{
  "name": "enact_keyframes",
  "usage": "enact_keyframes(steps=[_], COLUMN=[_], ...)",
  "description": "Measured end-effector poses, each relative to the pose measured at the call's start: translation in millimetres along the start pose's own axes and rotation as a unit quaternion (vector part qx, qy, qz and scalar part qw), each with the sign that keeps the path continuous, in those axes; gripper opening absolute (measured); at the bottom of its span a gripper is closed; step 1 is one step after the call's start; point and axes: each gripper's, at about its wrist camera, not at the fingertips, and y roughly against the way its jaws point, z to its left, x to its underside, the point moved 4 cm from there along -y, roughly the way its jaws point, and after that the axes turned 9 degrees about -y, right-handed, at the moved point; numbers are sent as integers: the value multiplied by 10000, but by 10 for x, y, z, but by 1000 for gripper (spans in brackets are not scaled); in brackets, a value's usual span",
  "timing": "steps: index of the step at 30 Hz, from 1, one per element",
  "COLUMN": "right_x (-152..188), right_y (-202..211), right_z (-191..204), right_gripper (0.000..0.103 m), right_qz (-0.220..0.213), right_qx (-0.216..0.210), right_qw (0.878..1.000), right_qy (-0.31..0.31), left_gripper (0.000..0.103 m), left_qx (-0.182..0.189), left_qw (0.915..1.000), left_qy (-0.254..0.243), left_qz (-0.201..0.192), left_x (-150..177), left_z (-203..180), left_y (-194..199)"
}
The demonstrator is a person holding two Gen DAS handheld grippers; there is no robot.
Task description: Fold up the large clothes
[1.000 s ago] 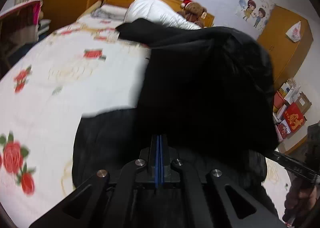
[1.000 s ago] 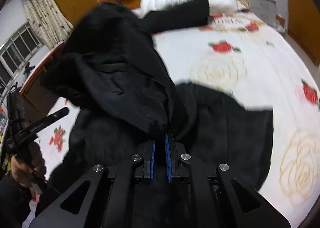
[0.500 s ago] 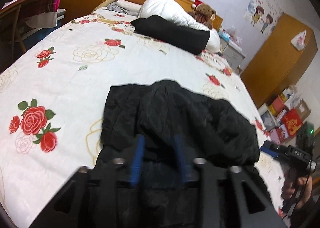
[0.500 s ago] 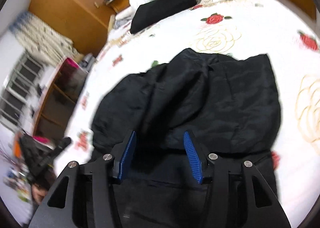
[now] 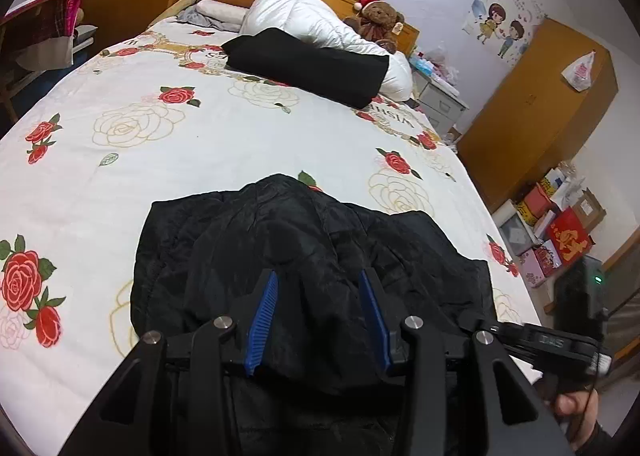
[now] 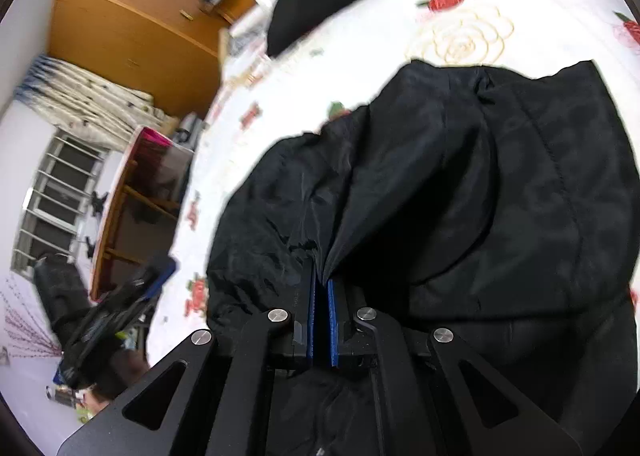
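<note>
Black padded jacket, large, slick woven shell with faint quilting lines; lies folded over itself on the near part of the bed, lumpy and puffed, edges uneven.

Left gripper: blue ribbed pads apart, hovering over the top layer, nothing pinched.

Right gripper: jaws have just been closing; pads now together on a raised ridge of the jacket's cloth, which tents up from the pinch.

Handling note: the shell looks slippery and springy, so a deep bite through the full layer seems wise; the left should probably take a matching edge before any lift, and the fold be pressed flat to expel air.

Bedsheet: white, smooth, printed with red and gold roses. Second black folded garment lies well apart by the white pillow.
</note>
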Motion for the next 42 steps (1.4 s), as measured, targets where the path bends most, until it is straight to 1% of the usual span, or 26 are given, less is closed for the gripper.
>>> enact_keyframes(steps=[2,4,6,7,9,10,12,13,14,15,17,18,19,20,22,24,25,26,27,28,29,30,33,35,39,42], right_x=[108,254,387,418,439,435,412,396,378,344,298,284,286,268,289,367,415,480,518,541,544,514,381,323,396,462], right_y=[79,-29,-217,-282,-328,-338,-364,-357,-320,-269,-73,8,80,180,189,57,-36,-214,-302,-445,-565,-650,-726,-791,-827,-650], right_z=[-93,-295,-557,-648,-708,-696,-658,-638,-609,-565,-443,-373,-321,-203,-83,57,72,50,-27,-141,-233,-316,-398,-418,-418,-303], right_gripper=[5,4,4,4,4,5,5,9,16,18,19,19,19,19,19,19,19,19,19,19,18,16,15,15,15,17], right_qz=[-74,36,249,285,267,270,333,370,368,319,73,-76,-208,-367,-439,-220,-82,172,330,519,603,564,294,159,155,225], right_qx=[-63,329,639,727,756,768,844,865,907,935,933,977,1011,946,808,705,742,885,995,1168,1353,1471,1457,1523,1612,1532], right_qw=[9999,9994,9972,9963,9960,9960,9956,9953,9950,9950,9956,9951,9942,9936,9935,9930,9917,9891,9875,9851,9824,9810,9841,9835,9812,9824], right_qy=[-137,-115,-286,-352,-388,-359,-245,-207,-187,-159,13,152,295,488,673,924,1047,1162,1173,1147,1137,1133,967,968,1048,1045], left_gripper=[44,44,44,44,44,45,45,45,45,45,44,41,41,41,41,41,42,42,42,42,43,44,44,44,44,44], left_qx=[63,87,27,-19,-100,-118,-98,-80,-88,-110,-194,-162,-84,2,183,306,318,401,360,335,342,350,277,204,-13,34], left_qw=[10000,9999,9995,9987,9958,9951,9961,9961,9959,9957,9951,9954,9962,9969,9976,9970,9961,9944,9924,9911,9906,9904,9925,9936,9947,9943], left_qy=[13,62,30,40,161,199,241,299,345,355,330,334,326,295,182,73,2,-83,-39,65,165,243,256,275,99,92], left_qz=[-69,-8,315,506,900,961,847,821,830,847,914,886,809,723,649,709,824,977,1177,1284,1312,1318,1160,1078,1028,1059], left_x=[45,148,327,431,647,733,808,817,816,803,761,738,716,705,699,734,771,815,857,883,884,863,804,791,855,847], left_z=[-27,-53,-75,-61,8,44,108,121,122,111,69,40,7,-27,-119,-185,-208,-221,-203,-174,-148,-126,-92,-92,-145,-190], left_y=[29,-41,-235,-349,-557,-616,-644,-651,-652,-654,-600,-545,-473,-406,-315,-339,-405,-497,-608,-702,-770,-825,-928,-986,-966,-845])
